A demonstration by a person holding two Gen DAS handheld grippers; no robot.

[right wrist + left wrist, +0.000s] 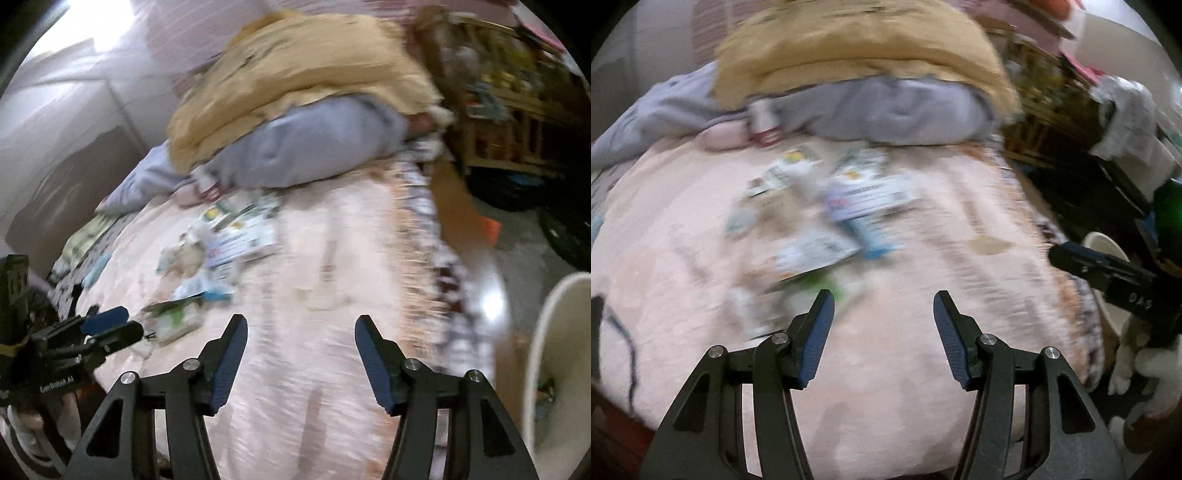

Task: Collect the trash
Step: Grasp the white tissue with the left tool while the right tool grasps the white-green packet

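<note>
A heap of paper and plastic wrappers [831, 206] lies on the pink blanket [923, 332] of a bed; it also shows in the right wrist view [221, 251]. My left gripper [882, 306] is open and empty, just short of the heap's near edge. My right gripper [301, 328] is open and empty over bare blanket, right of the heap. The left gripper shows at the left edge of the right wrist view [110, 328]. Both views are blurred.
A grey pillow [886, 110] and a tan cover [857, 48] lie at the head of the bed. A small bottle [764, 125] stands near them. A white bin [554, 354] stands right of the bed. Shelves [509, 103] fill the far right.
</note>
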